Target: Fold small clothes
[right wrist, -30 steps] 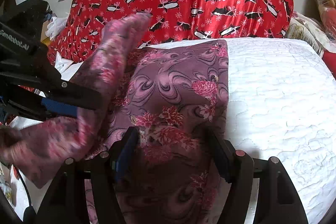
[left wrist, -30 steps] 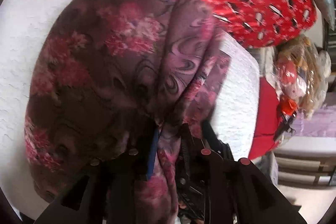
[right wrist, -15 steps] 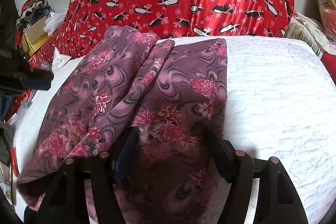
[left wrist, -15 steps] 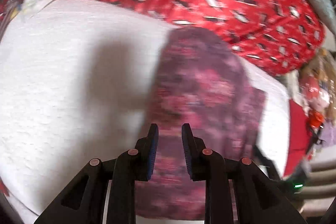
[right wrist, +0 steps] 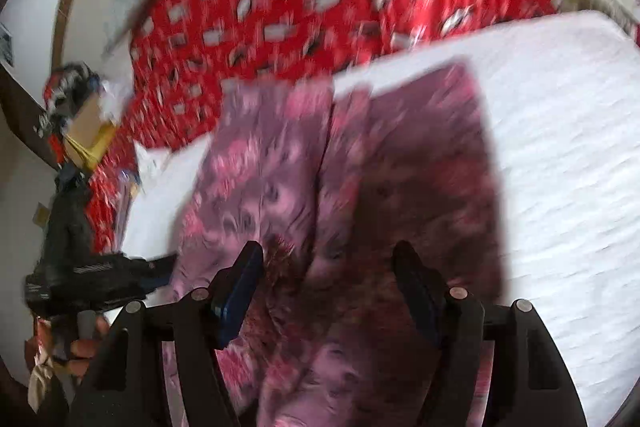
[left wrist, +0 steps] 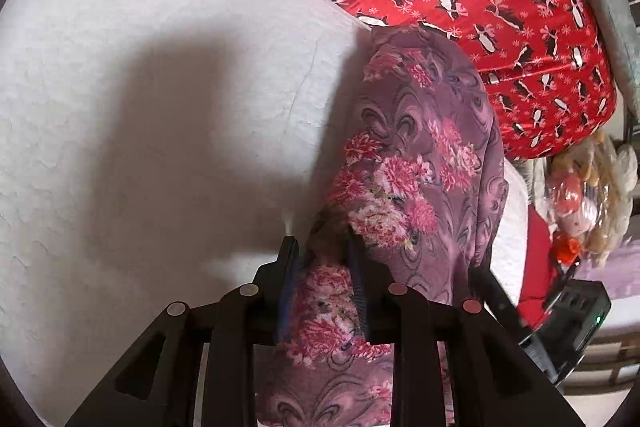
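White quilted bedding (left wrist: pixel 152 115) carries the purple floral garment (left wrist: pixel 432 163) at centre-right of your left view. Your left tool (left wrist: pixel 320 247), jaws narrow and just widening, straddles its near edge; your right tool (right wrist: pixel 328 259), half-open and narrowing, hovers over it gripping nothing.

1. Left tool (left wrist: pixel 320 247): pitched steeply down, jaws narrow and just opening a little. Fingertips (left wrist: pixel 289 245) straddle a fold of the floral garment (left wrist: pixel 424 163); whether the pads press it cannot be told.
2. Right tool (right wrist: pixel 328 255): pitched down, jaws wide and just closing a little. Garment lies beneath them, pads not touching it. View blurred.
3. Left tool (right wrist: pixel 120 271) appears at far left in the right wrist view.
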A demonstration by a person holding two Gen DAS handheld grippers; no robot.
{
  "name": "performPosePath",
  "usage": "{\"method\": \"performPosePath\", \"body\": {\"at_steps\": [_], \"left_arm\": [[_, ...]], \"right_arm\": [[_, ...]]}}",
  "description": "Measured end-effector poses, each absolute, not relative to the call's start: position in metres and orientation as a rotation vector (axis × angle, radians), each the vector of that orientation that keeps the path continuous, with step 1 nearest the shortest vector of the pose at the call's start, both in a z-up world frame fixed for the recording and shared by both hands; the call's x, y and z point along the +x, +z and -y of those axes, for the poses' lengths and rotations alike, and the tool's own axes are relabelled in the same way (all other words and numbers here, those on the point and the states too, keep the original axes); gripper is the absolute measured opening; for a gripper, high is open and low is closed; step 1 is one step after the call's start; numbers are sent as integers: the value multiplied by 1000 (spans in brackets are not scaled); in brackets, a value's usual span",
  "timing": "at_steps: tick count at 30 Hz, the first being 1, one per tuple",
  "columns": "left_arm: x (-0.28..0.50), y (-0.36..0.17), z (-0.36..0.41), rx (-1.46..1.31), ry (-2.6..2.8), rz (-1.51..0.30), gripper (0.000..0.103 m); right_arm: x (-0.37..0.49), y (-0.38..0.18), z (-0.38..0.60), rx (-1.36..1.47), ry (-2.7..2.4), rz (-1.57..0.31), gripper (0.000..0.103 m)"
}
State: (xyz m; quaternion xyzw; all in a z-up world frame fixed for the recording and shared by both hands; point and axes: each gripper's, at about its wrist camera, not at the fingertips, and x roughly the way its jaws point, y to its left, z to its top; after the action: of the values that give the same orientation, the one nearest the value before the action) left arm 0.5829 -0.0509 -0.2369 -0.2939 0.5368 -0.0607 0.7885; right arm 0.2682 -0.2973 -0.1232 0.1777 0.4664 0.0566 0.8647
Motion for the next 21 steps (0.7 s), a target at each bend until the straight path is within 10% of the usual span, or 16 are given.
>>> {"method": "performPosePath", "body": {"at_steps": [1,2,3,13,21], "left_arm": [[580,-236,46,-634,-134,-1157,24],[577,-234,45,-631,-137,-1154,24],[576,-231,45,-626,-141,-1150,24],[546,-230,72,-521,-206,-1178,54],[547,-211,88,-382,-196,-1129,49]], "right_arm": [[269,-121,289,337,148,-972,50],[270,-116,279,260,162,-969,14],[269,-111,272,193,183,-965,8],[235,-98,337,195,103,-929,7],[242,-103,376,422,64,-901,24]]}}
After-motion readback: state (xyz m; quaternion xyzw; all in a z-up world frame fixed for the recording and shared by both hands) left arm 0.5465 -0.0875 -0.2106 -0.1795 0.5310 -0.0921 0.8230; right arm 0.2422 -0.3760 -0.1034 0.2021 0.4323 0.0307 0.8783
